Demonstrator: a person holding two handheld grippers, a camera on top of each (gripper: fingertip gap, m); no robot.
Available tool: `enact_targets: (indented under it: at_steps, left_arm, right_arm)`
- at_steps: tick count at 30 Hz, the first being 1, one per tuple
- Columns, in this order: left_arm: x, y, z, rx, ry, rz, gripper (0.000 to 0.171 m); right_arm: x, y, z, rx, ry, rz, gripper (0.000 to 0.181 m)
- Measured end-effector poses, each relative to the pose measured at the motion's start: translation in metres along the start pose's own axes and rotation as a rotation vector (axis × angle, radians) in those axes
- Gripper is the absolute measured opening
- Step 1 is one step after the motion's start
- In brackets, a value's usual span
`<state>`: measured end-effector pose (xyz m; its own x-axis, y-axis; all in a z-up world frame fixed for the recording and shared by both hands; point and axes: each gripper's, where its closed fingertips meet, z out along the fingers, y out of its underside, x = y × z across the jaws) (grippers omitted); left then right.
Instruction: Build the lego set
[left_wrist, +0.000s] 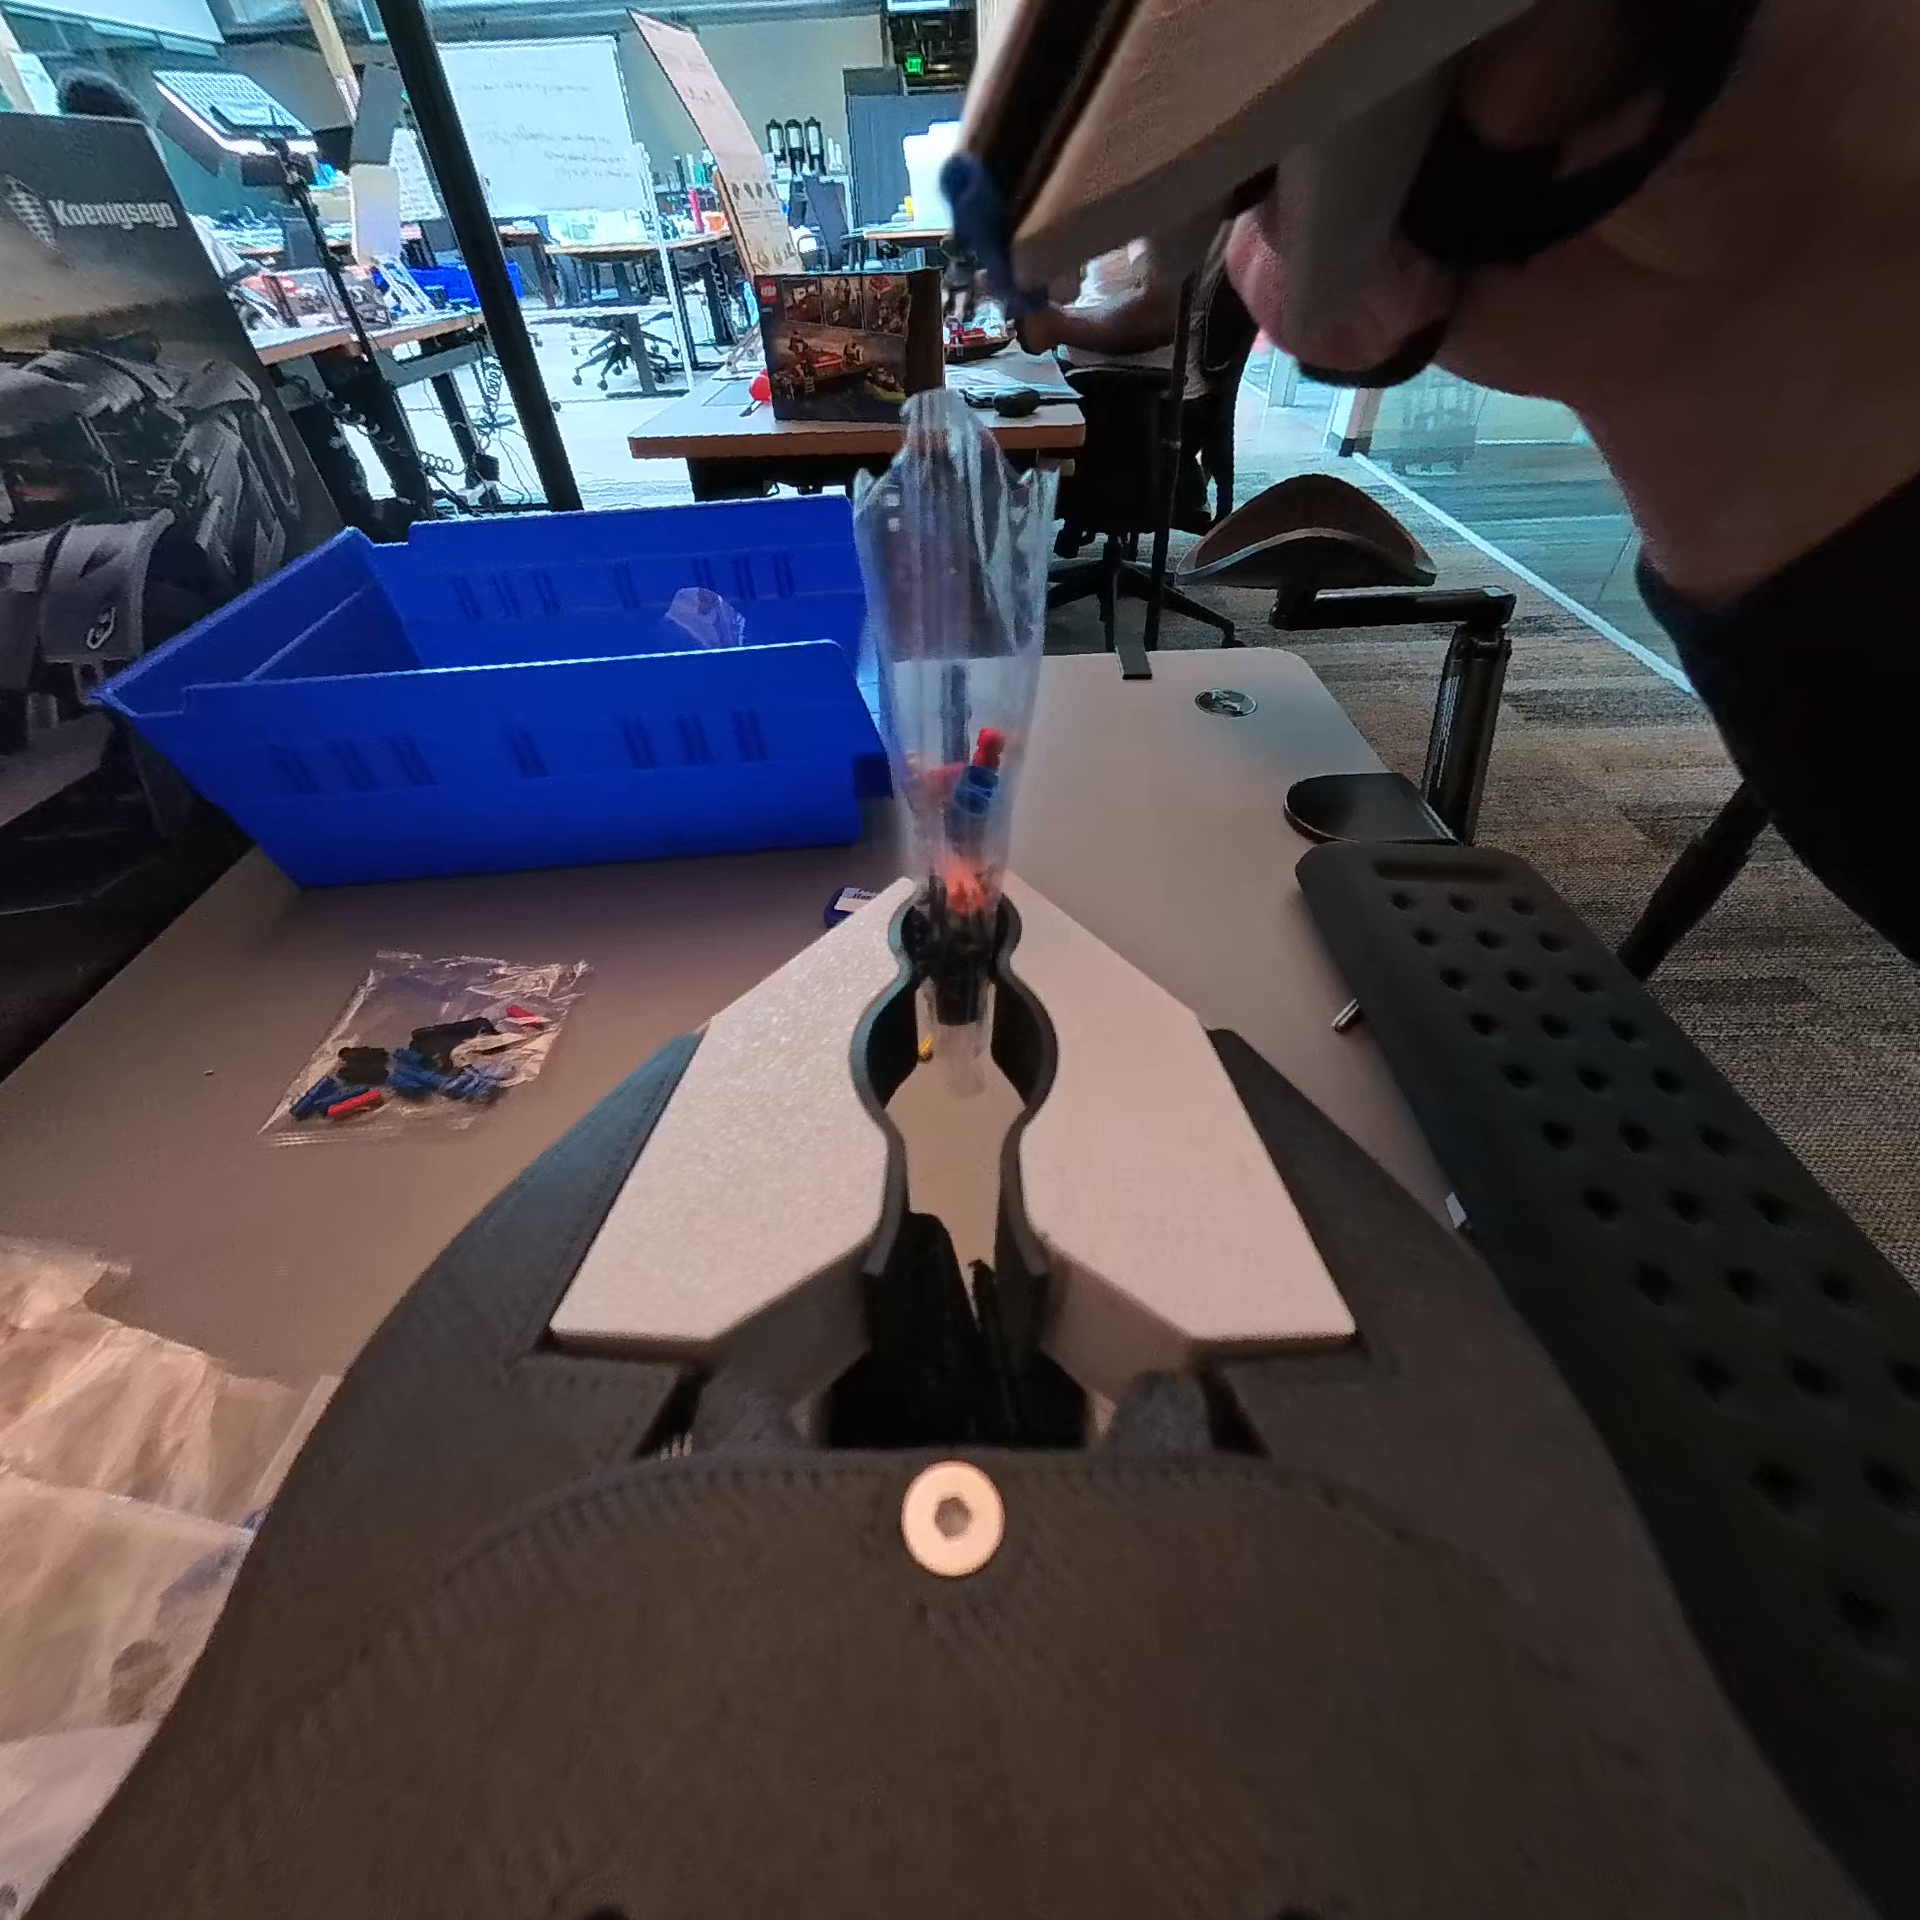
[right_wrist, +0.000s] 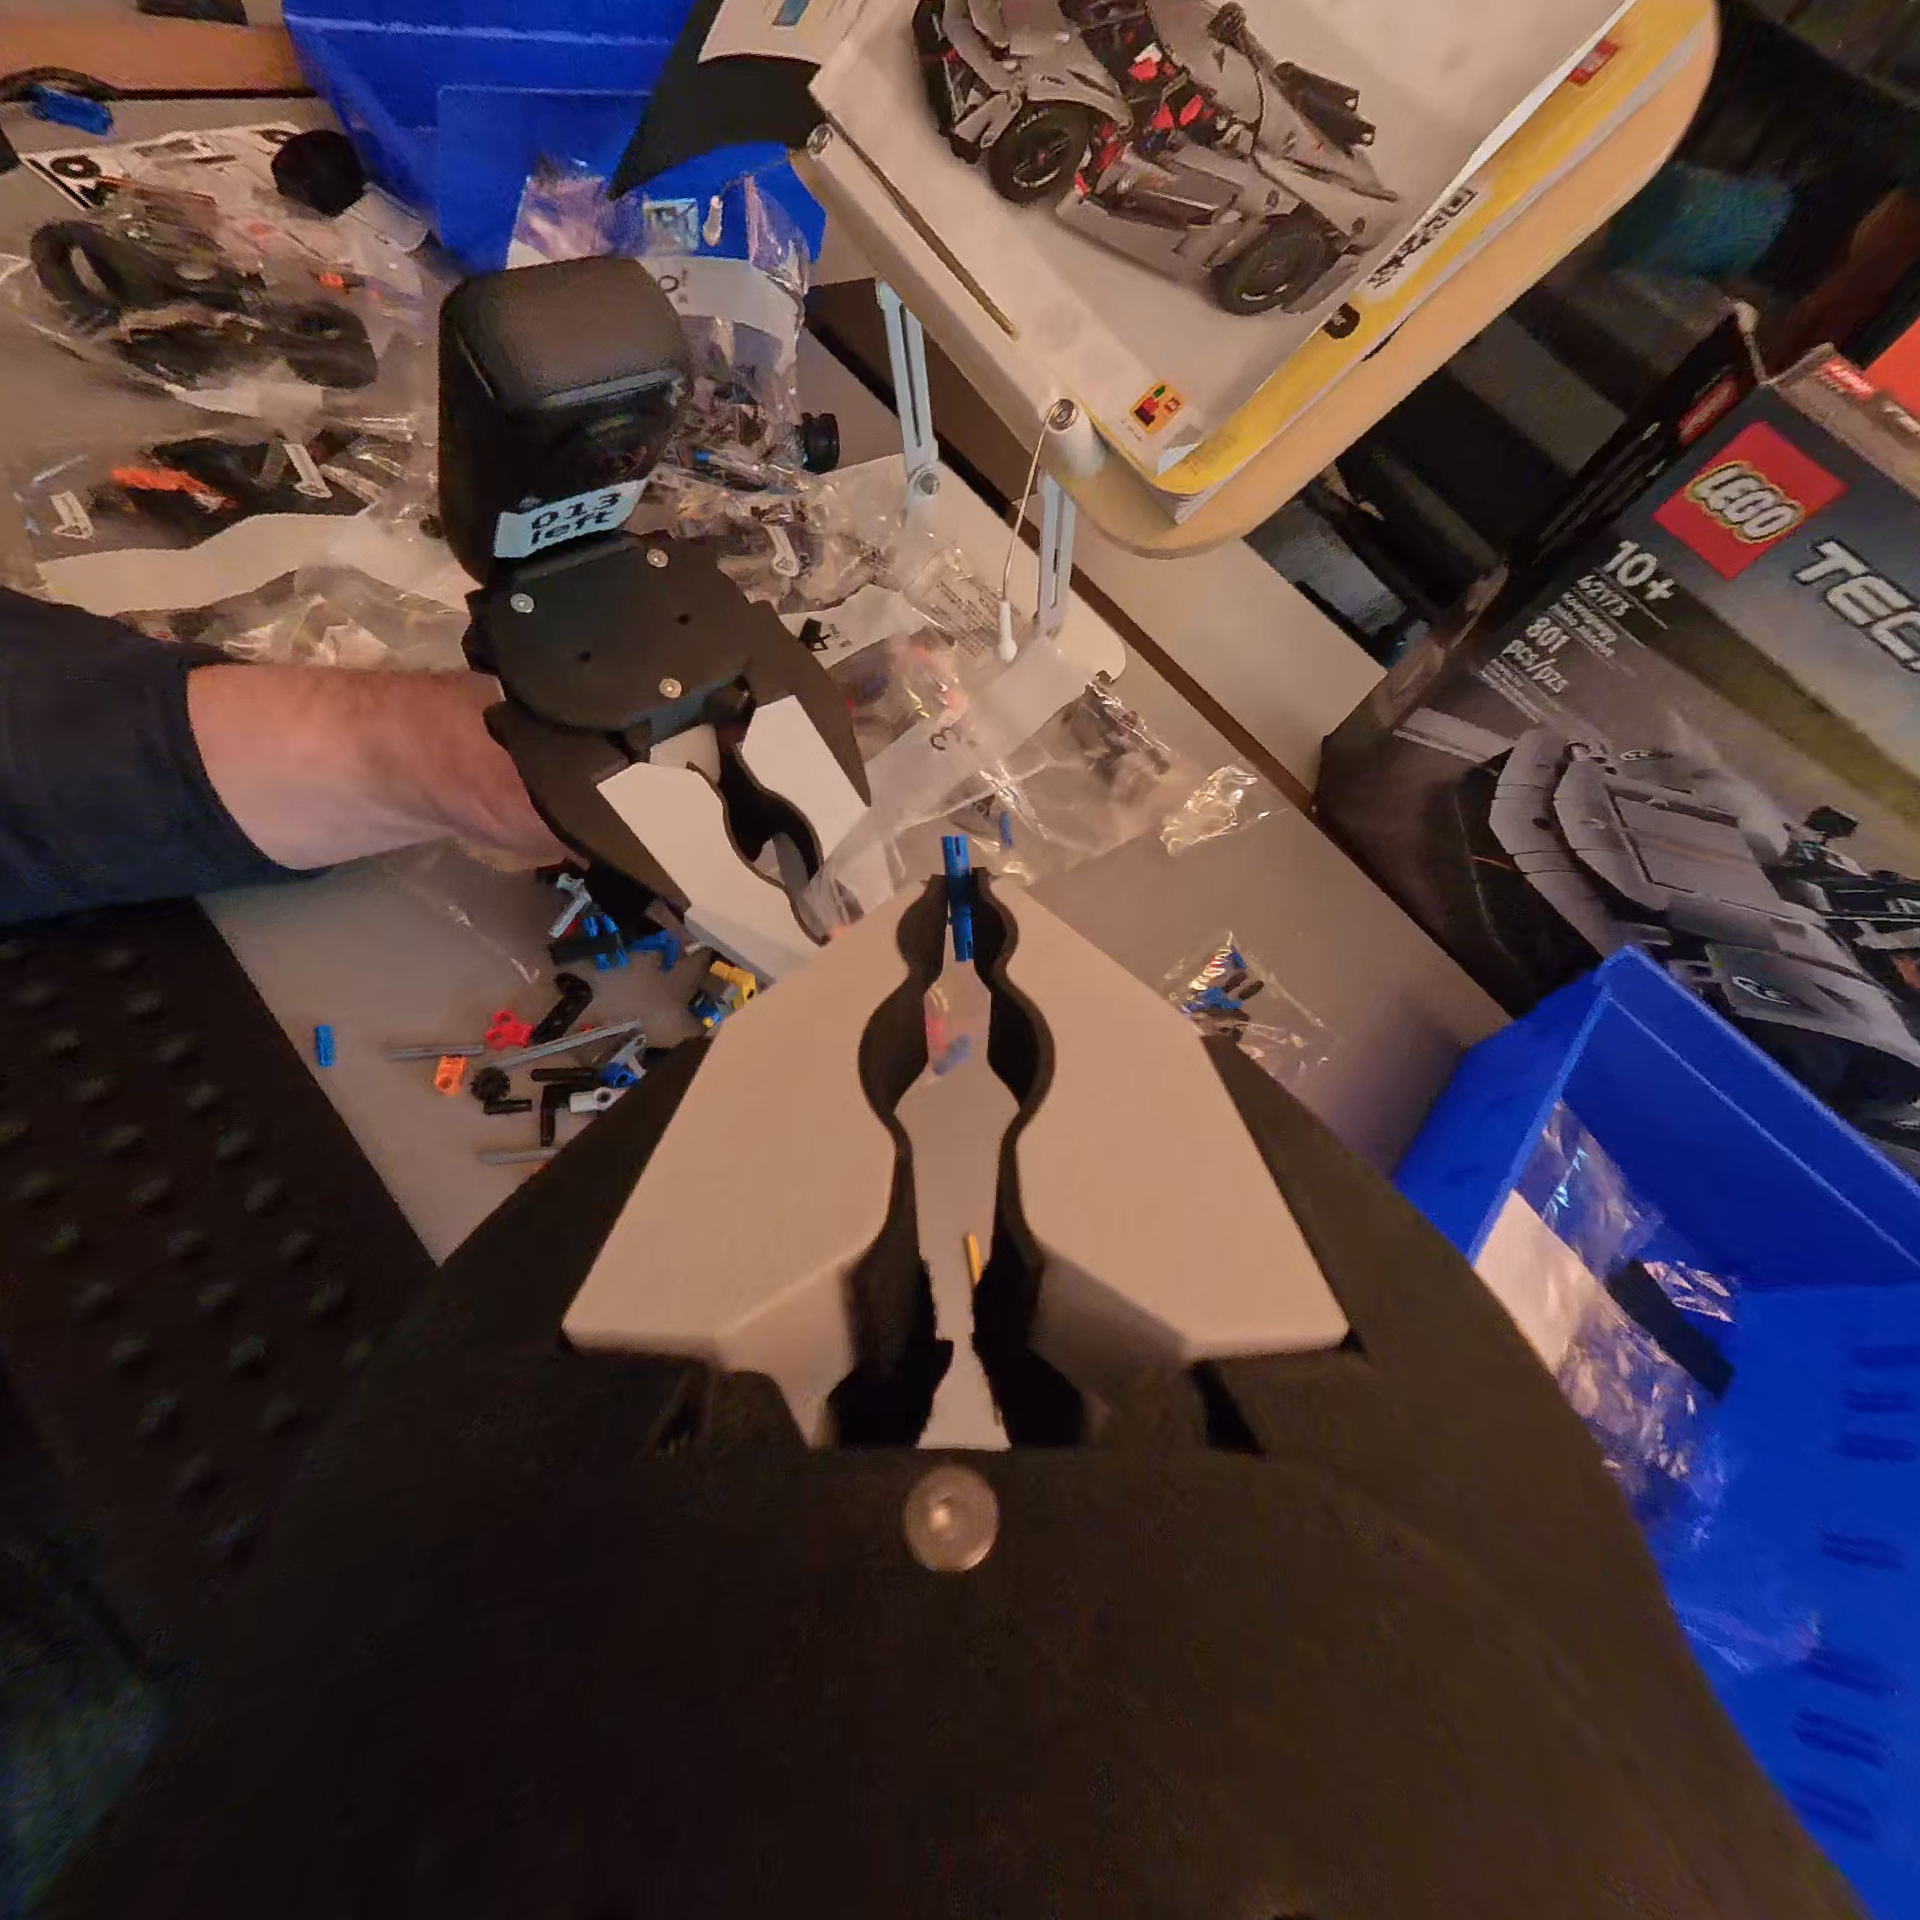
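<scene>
Left gripper (left_wrist: 951, 935): we clamp the bag (left_wrist: 951, 644) near its bottom.
Right gripper (right_wrist: 956, 914): we pinch a blue pin (right_wrist: 958, 894).
Bag: light, limp, slippery; we hold its edge.

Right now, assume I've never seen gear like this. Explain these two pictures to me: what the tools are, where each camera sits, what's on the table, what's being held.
No robot arm here: a person holds a two-finger gripper in each hand, and each gripper carries a camera looking forward along its fingers.

The left wrist view shows the left gripper shut on a clear plastic bag of small red and blue pieces, standing up from its tips. Beyond it on the grey table are a blue bin and a flat bag of parts.

The right wrist view shows the right gripper shut on a thin blue piece. The left gripper appears there too, held by a hand. Below lie loose pieces, unopened bags, the set's box and an instruction booklet on a stand.
</scene>
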<state>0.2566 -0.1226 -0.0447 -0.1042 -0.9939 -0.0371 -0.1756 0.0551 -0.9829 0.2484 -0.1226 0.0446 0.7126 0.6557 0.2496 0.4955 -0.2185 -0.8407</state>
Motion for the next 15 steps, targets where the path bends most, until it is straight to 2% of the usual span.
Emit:
enact_targets:
  at_steps: [5,10,15]
  left_arm:
    - [0.000,-0.001,0.000,0.003,0.002,-0.002,0.006]
    - [-0.001,-0.003,-0.002,0.017,0.001,-0.013,0.006]
    - [-0.005,-0.005,-0.005,0.033,-0.007,-0.028,0.006]
  right_arm:
    - [-0.001,0.009,0.013,-0.054,-0.015,0.018,0.012]
    - [-0.006,0.012,-0.003,-0.028,0.005,0.023,0.013]
    - [-0.042,0.051,-0.005,-0.102,-0.111,0.053,0.014]
